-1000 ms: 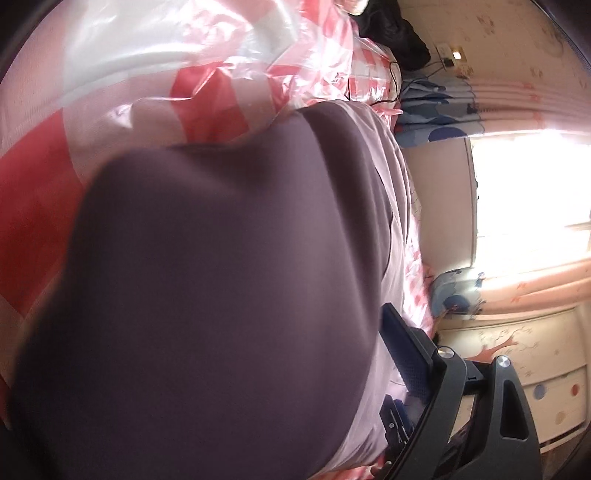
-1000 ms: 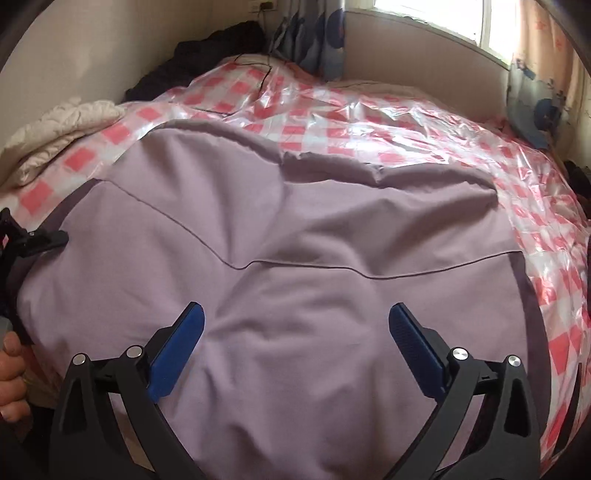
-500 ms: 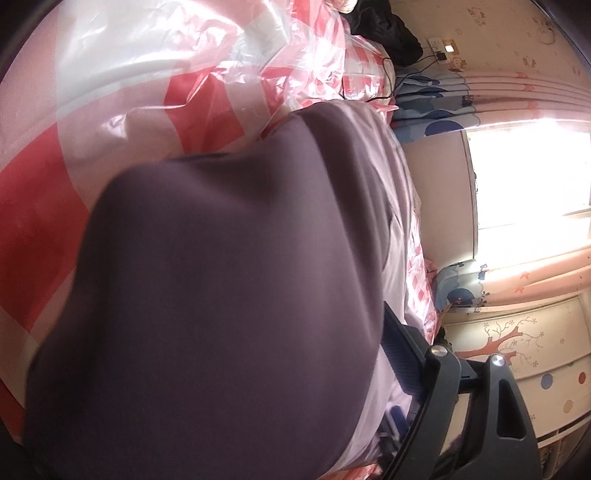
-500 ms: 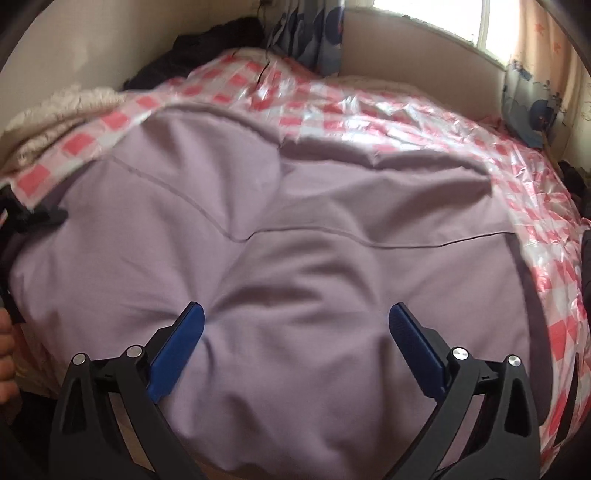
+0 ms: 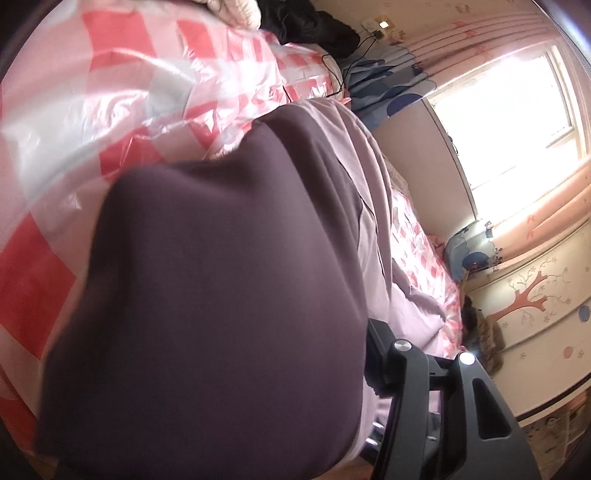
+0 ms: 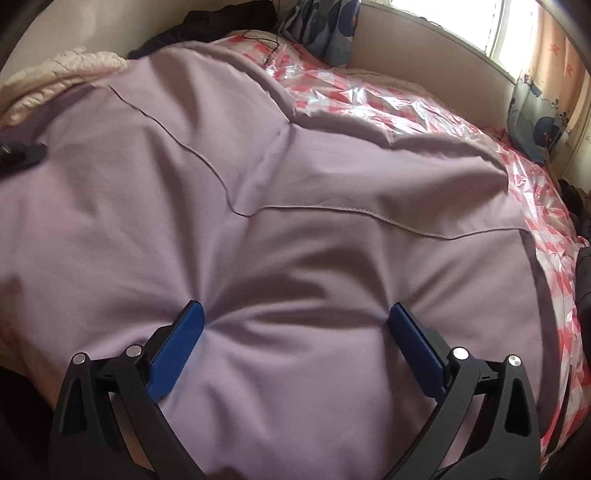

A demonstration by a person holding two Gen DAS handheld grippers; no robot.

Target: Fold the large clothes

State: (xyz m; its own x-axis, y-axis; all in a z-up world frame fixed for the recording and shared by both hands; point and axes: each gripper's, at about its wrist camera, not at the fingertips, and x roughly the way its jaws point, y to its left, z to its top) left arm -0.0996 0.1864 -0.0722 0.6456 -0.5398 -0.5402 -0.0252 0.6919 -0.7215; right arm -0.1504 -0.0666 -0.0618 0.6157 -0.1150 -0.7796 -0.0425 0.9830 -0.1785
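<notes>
A large purple garment (image 6: 295, 177) lies spread over the bed. My right gripper (image 6: 295, 321) stands open, and both blue fingertips (image 6: 188, 317) dent the cloth near its front edge. In the left wrist view a dark fold of the garment (image 5: 221, 295) fills the frame and bulges between the jaws of my left gripper (image 5: 295, 332), which are closing on it. Only its right finger (image 5: 380, 350) shows; the other is hidden under the cloth. A black part of the left gripper (image 6: 22, 155) shows at the garment's raised left edge.
The bed has a red-and-white checked cover under clear plastic (image 6: 388, 96). A cream quilt (image 6: 55, 74) and dark clothes (image 6: 221, 18) lie at the head. A wall with a window (image 6: 443, 11) runs along the far side, and a painted cabinet (image 5: 535, 295) stands beyond the bed.
The left gripper has risen and rolled with the fold, and the garment's left side now stands higher, hiding more of the checked cover. The right gripper has sunk, its tips now denting the cloth.
</notes>
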